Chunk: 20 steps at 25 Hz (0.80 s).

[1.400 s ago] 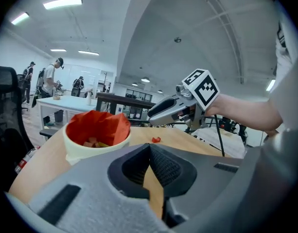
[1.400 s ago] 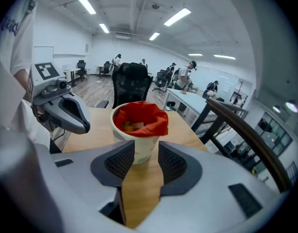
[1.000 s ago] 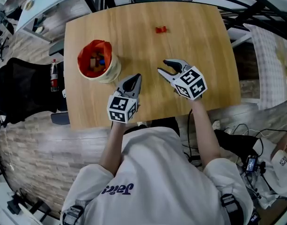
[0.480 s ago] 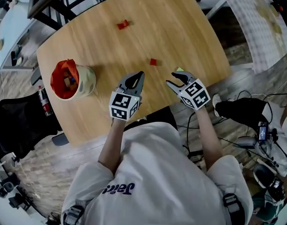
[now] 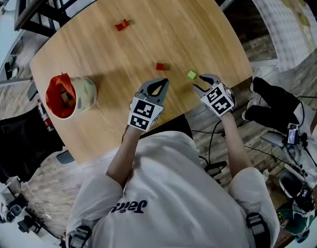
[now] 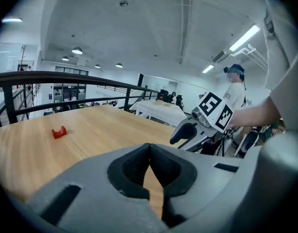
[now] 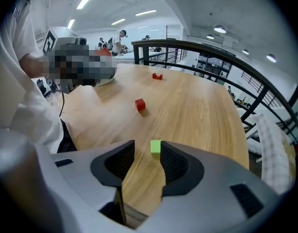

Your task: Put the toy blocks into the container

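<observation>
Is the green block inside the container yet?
Out. The green block lies on the table, at the tips of the open right tool.

A big open-plan workplace, lab or office, on a raised gallery. A black metal railing [image 6: 66, 74] runs past the wooden desk [image 5: 122, 50]. The white ceiling carries strip lights [image 6: 243, 38] and round downlights [image 6: 77, 50]. People [image 7: 121, 39] stand by distant white tables [image 6: 158, 109], and cables [image 5: 207, 132] trail across the floor.

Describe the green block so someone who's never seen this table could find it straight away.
On the wooden table, look near the edge closest to the person, just ahead of the right hand-held gripper. The small cube there is the only green one; the other loose blocks are red.
</observation>
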Motion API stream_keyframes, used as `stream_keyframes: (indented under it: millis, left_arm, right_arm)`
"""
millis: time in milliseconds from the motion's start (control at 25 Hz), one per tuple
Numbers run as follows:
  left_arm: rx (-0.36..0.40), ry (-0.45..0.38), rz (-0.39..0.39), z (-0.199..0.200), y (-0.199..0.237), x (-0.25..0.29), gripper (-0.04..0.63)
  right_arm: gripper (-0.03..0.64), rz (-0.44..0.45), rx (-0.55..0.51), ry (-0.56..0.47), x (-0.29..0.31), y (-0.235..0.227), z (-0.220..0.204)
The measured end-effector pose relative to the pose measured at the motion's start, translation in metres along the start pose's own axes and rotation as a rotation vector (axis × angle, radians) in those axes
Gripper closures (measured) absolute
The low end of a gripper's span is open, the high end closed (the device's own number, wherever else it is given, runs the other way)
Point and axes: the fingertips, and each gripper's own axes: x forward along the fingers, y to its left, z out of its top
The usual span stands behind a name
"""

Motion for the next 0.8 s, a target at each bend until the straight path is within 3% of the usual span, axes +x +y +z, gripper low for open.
stream_keyframes:
  millis: [360, 800]
  left_arm:
    - [-0.005, 0.047, 0.004, -0.009, 0.006, 0.021, 0.588]
    - [-0.029, 0.061, 0.031, -0.018, 0.018, 0.021, 0.588]
  right_arm:
    - [0.457, 0.046, -0.142, 0.113, 0.044, -0.021, -0.009]
    - [0.457, 0.069, -0.136, 0.162, 0.073, -0.022, -0.019]
